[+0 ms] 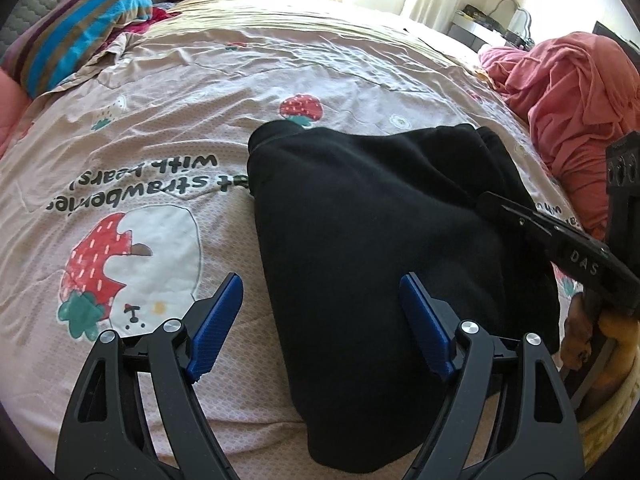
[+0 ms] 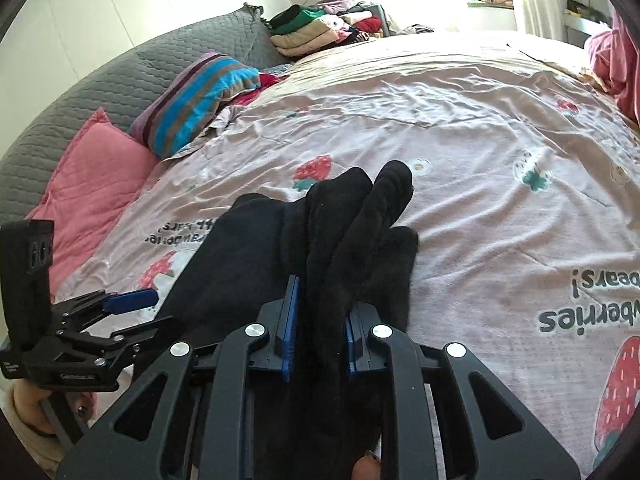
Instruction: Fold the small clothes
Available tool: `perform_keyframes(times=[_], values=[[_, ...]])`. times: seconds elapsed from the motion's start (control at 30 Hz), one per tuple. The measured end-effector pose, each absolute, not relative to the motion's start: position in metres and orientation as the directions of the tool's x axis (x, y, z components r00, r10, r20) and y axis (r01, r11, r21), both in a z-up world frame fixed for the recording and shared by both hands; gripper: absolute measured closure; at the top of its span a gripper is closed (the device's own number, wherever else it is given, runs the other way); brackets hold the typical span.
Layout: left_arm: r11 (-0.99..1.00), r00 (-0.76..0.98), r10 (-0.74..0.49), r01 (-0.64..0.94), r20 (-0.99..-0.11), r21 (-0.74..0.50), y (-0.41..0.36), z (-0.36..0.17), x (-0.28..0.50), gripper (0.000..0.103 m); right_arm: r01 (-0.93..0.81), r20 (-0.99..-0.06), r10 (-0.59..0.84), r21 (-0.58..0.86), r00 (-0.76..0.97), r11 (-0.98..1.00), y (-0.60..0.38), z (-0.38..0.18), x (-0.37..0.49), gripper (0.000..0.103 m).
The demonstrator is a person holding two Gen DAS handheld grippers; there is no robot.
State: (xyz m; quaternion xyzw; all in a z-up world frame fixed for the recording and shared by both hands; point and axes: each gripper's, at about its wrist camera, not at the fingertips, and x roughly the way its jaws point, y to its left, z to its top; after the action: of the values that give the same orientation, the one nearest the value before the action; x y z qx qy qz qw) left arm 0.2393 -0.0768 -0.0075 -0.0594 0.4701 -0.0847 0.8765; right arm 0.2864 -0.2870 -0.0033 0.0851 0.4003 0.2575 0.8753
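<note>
I see a matt, fleecy black cloth garment (image 1: 380,216) on a thin, wrinkled printed cotton bedspread (image 1: 200,80). My left gripper (image 1: 320,312) is matt black plastic with ribbed blue pads (image 1: 218,326) and shiny metal pins; my right gripper (image 2: 318,332) looks the same. The grey headboard (image 2: 120,76) is quilted fabric

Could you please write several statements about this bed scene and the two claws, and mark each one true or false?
1. The right claw is shut on the black garment. True.
2. The left claw is clamped on the garment. False: it is open, and nothing is pinched between its fingers.
3. The black garment lies on a bedspread printed with strawberries. True.
4. The striped pillow lies on top of the black garment. False: it lies apart from it, beside the pink pillow.
5. A stack of folded clothes sits at the far side of the bed. True.
</note>
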Motion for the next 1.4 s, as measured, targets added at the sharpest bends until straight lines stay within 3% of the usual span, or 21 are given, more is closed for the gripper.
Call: perform_keyframes(times=[0.27, 0.43, 0.53, 0.6, 0.67, 0.9, 0.97, 1.0, 1.07, 1.1, 1.13, 1.17, 1.4], values=[[0.976, 0.527, -0.215, 0.085, -0.822, -0.201, -0.076, -0.02, 0.237, 0.027, -0.33, -0.694, 0.517, 0.398, 0.501, 0.856, -0.292, -0.037, 0.292, 0.079], [0.976, 0.53, -0.216, 0.083, -0.82, -0.203, -0.075, -0.02, 0.236, 0.027, -0.285, -0.682, 0.536, 0.455, 0.498, 0.844, -0.302, -0.043, 0.291, 0.062], [0.974, 0.53, -0.22, 0.081, -0.819, -0.209, -0.074, -0.02, 0.234, 0.027, -0.258, -0.661, 0.576, 0.521, 0.481, 0.813, -0.31, -0.041, 0.284, 0.058], [0.973, 0.532, -0.224, 0.08, -0.816, -0.215, -0.072, -0.019, 0.232, 0.027, -0.263, -0.641, 0.603, 0.551, 0.474, 0.792, -0.313, -0.037, 0.276, 0.045], [0.971, 0.533, -0.232, 0.08, -0.814, -0.224, -0.07, -0.019, 0.23, 0.027, -0.267, -0.634, 0.615, 0.561, 0.47, 0.783, -0.316, -0.033, 0.266, 0.039], [0.969, 0.55, -0.24, 0.081, -0.8, -0.235, -0.067, -0.017, 0.215, 0.027, -0.294, -0.634, 0.63, 0.56, 0.448, 0.774, -0.323, -0.029, 0.231, 0.039], [0.967, 0.552, -0.245, 0.079, -0.797, -0.243, -0.064, -0.017, 0.21, 0.028, -0.308, -0.633, 0.63, 0.552, 0.45, 0.775, -0.324, -0.029, 0.222, 0.063], [0.966, 0.552, -0.248, 0.08, -0.796, -0.246, -0.064, -0.017, 0.208, 0.029, -0.309, -0.637, 0.624, 0.544, 0.453, 0.78, -0.325, -0.029, 0.219, 0.08], [0.964, 0.549, -0.258, 0.084, -0.795, -0.254, -0.063, -0.018, 0.204, 0.031, -0.303, -0.64, 0.613, 0.536, 0.463, 0.788, -0.327, -0.032, 0.216, 0.079], [0.964, 0.551, -0.255, 0.086, -0.795, -0.25, -0.064, -0.018, 0.203, 0.031, -0.285, -0.657, 0.589, 0.518, 0.47, 0.806, -0.327, -0.034, 0.215, 0.069], [0.965, 0.552, -0.252, 0.085, -0.795, -0.247, -0.064, -0.018, 0.202, 0.031, -0.266, -0.678, 0.548, 0.482, 0.49, 0.835, -0.326, -0.036, 0.213, 0.053], [0.966, 0.552, -0.251, 0.085, -0.795, -0.246, -0.064, -0.018, 0.201, 0.031, -0.252, -0.691, 0.511, 0.448, 0.511, 0.858, -0.326, -0.037, 0.211, 0.046], [0.964, 0.557, -0.254, 0.082, -0.791, -0.251, -0.062, -0.016, 0.195, 0.031, -0.228, -0.686, 0.409, 0.344, 0.602, 0.911, -0.326, -0.027, 0.19, 0.031]])
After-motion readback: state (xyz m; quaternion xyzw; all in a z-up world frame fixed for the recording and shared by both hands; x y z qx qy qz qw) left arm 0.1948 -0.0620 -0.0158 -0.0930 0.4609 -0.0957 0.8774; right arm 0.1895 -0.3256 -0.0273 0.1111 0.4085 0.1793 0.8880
